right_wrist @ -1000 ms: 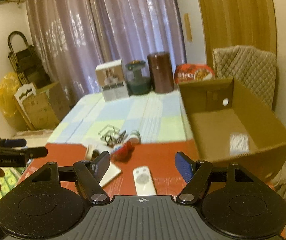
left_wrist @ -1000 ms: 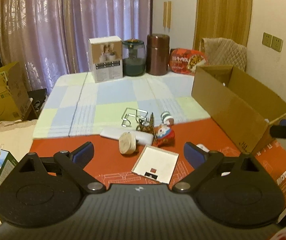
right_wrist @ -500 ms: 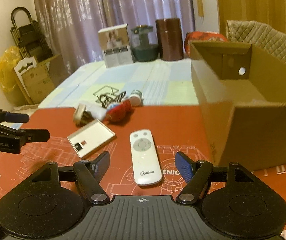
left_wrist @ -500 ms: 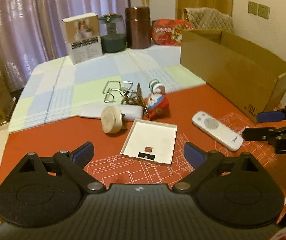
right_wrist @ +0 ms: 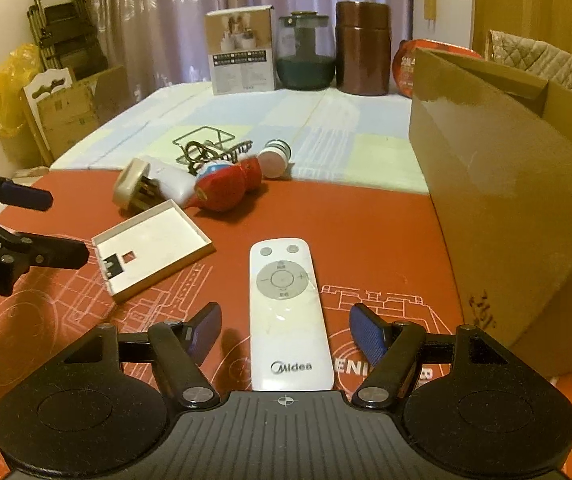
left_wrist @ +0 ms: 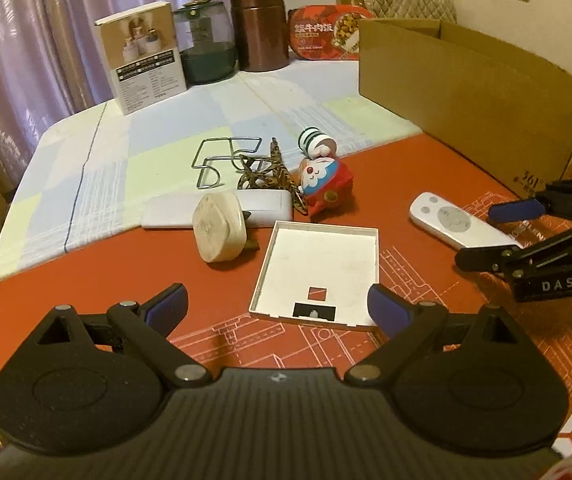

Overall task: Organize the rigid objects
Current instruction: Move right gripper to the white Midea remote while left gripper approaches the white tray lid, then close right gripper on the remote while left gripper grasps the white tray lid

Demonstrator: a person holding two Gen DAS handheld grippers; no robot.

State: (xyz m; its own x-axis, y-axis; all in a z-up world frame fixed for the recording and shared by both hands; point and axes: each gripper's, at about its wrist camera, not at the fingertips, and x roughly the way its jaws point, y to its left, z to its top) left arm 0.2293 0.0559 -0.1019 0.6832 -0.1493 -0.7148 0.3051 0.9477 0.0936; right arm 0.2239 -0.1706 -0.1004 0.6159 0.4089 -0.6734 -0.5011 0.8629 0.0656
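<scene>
A white Midea remote [right_wrist: 286, 304] lies on the red mat, its near end between the open jaws of my right gripper [right_wrist: 286, 334]; it also shows in the left wrist view [left_wrist: 454, 222]. My left gripper [left_wrist: 276, 306] is open and empty, just before a flat white tray lid [left_wrist: 322, 268]. Beyond it lie a beige plug [left_wrist: 218, 232], a white flat case [left_wrist: 262, 206], a red toy figure [left_wrist: 326, 184], a striped cap [left_wrist: 314, 140] and a wire rack [left_wrist: 226, 158]. An open cardboard box [left_wrist: 470, 88] stands at the right.
At the table's far end stand a white carton [left_wrist: 144, 56], a dark glass jar [left_wrist: 206, 52], a brown canister [left_wrist: 260, 26] and a red food tub [left_wrist: 326, 32]. Cardboard boxes [right_wrist: 74, 108] and a folded ladder [right_wrist: 66, 40] stand left of the table.
Both grippers have moved down and forward toward the mat. The right gripper's open jaws now straddle the remote's near end. The left gripper has come close to the white tray lid.
</scene>
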